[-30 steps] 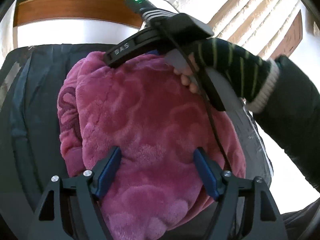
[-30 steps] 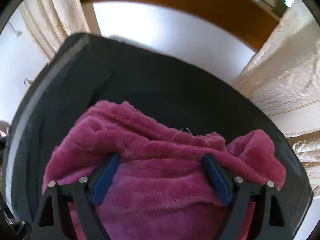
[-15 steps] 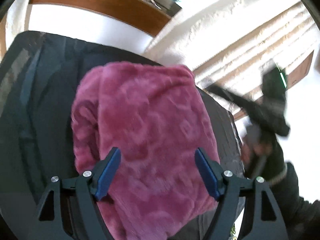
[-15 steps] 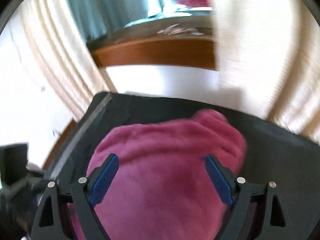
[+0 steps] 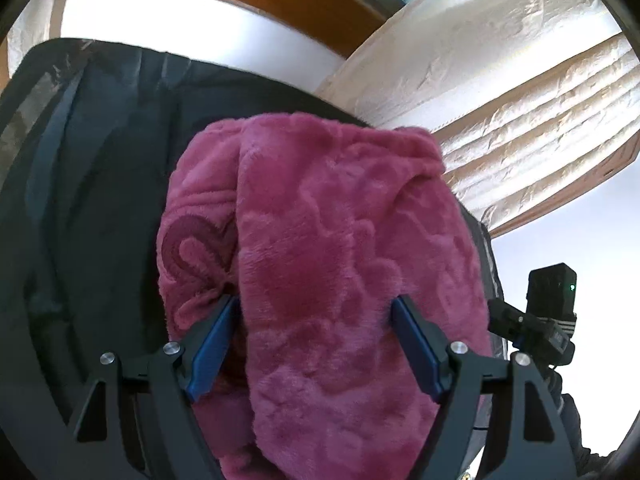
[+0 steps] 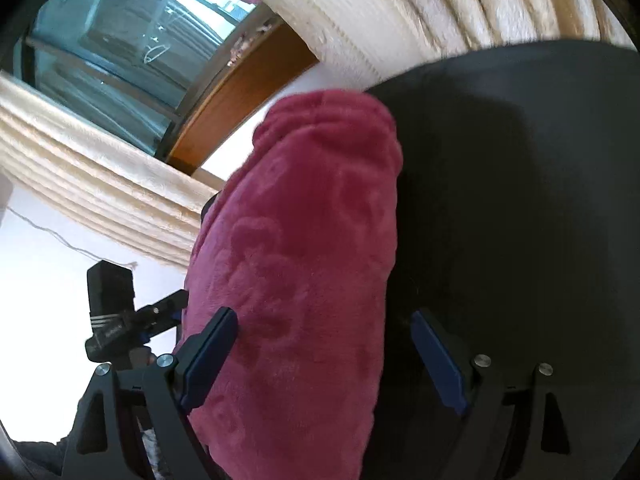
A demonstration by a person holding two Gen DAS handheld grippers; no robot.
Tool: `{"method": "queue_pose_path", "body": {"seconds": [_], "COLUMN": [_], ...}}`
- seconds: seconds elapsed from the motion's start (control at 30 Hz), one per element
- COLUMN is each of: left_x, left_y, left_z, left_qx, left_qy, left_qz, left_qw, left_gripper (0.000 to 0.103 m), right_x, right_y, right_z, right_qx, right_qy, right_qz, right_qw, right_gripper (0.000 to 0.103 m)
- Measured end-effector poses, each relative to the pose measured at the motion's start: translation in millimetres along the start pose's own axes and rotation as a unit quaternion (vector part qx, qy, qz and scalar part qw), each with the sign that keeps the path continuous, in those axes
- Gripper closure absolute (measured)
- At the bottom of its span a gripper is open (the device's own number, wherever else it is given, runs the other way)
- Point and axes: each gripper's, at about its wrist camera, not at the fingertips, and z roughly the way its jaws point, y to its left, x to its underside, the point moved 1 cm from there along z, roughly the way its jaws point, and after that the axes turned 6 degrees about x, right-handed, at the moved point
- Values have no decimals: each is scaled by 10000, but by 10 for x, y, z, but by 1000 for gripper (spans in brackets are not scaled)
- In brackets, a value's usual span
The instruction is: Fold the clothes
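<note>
Dark cover (image 5: 100, 208): it spreads across the left of your left wrist view, and the folded garment lies on it.
Left gripper (image 5: 316, 344): your jaws stand spread, blue pads (image 5: 212, 348) on either side of the garment's near end; the left pad sits in a crease at its side, the right pad lies against the plush, and neither squeezes it.
Pink fleece garment (image 5: 320, 240): folded into a thick bundle, it runs from between your left jaws away toward the far edge of the cover, with an embossed swirl on its left flank.
Cream curtain (image 5: 500, 92): behind and to the right of the bundle.
Right gripper seen from the left (image 5: 548, 312): off the cover's right edge, well clear of the garment.
Right gripper (image 6: 324, 356): jaws spread wide; the garment (image 6: 304, 260) fills the left half of the gap, touching the left pad (image 6: 208, 360), while the right pad (image 6: 438, 360) hangs over bare dark cover (image 6: 520, 200), apart from the fleece.
Grip: neither tool pinches anything.
</note>
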Motion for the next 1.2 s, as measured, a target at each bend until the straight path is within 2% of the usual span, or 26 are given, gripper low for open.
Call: {"method": "queue_pose_path", "body": {"seconds": [0.17,0.23,0.37,0.5,0.6,0.8,1.1,1.2], "left_x": [-8,-8,20,8,1,22,68,76], "left_y": [107,147,200,401,552,686,917,912], "left_z": [65,42,-207,-368,-326,-171,-35,-40], "left_qx": [189,260,386,542,499,828,1381,1413], "left_qy": [169,170,-176,-277,-129,163,475,519], "left_qz": [32,26,-63,-456,-658,-906,-1457,-1390], "left_qw": [9997,9995,9991,9971,9965,9923,9785,9788], "left_gripper": [20,19,19,19,19,19,16,15], "right_x": [-21,-32,-31,-21,-10,-32,-37,-38], "right_y": [-65,-82,-73,-54,-44,-71,-122,-120], "right_z": [149,195,237,276,342,401,537,561], "right_qx": [-292,-385,-496,-628,-676,-775,-990,-1013], "right_qy": [140,204,229,299,388,517,824,869], "right_qz": [298,368,366,322,311,351,471,468], "right_qw": [9990,9984,9978,9971,9965,9950,9906,9900], "right_gripper": [1,1,1,1,1,1,1,1]}}
